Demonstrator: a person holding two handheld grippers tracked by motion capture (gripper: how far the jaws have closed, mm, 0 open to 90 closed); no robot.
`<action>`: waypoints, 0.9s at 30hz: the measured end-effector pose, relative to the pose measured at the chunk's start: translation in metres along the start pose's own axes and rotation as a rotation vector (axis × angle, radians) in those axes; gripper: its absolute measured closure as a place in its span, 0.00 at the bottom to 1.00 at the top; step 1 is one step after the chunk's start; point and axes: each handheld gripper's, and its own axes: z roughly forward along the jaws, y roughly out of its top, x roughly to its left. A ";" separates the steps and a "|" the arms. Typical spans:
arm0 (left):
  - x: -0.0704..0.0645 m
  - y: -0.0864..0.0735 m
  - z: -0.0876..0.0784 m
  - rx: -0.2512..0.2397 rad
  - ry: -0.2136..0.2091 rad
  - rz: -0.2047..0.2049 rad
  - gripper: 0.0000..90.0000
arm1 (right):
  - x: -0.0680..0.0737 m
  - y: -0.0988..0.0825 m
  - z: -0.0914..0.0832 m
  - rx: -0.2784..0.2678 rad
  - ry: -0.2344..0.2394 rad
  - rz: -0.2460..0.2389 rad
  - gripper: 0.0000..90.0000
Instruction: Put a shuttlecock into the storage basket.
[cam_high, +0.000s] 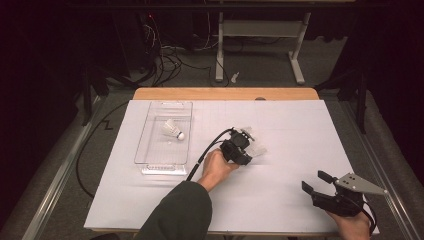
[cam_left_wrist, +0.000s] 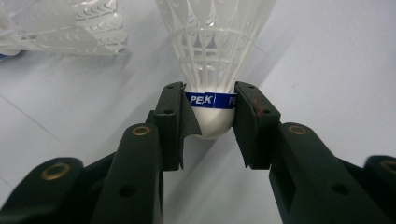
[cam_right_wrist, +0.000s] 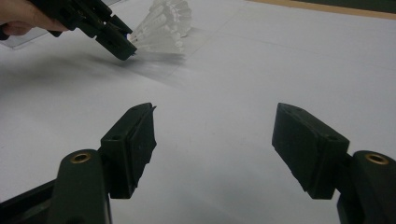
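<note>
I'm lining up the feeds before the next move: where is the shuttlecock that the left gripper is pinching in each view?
High view: the pinched shuttlecock lies mid-table, just right of the left gripper.
Left gripper view: top centre, its cork base clamped between the jaws.
Right gripper view: upper left, skirt pointing right.
Shared landmark: the white sheet under it.

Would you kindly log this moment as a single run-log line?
left gripper: shut on shuttlecock by its cork | right gripper: open, idle | tray: holds second shuttlecock
</note>
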 end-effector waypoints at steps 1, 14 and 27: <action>0.000 0.000 -0.001 -0.003 -0.002 0.004 0.73 | 0.000 0.000 0.000 0.001 0.000 0.001 0.34; -0.004 -0.002 -0.016 -0.064 -0.008 0.015 0.73 | 0.000 0.000 0.000 -0.001 -0.001 0.001 0.34; -0.005 -0.008 -0.032 -0.113 -0.014 0.015 0.73 | 0.000 0.000 0.000 -0.002 -0.002 0.001 0.34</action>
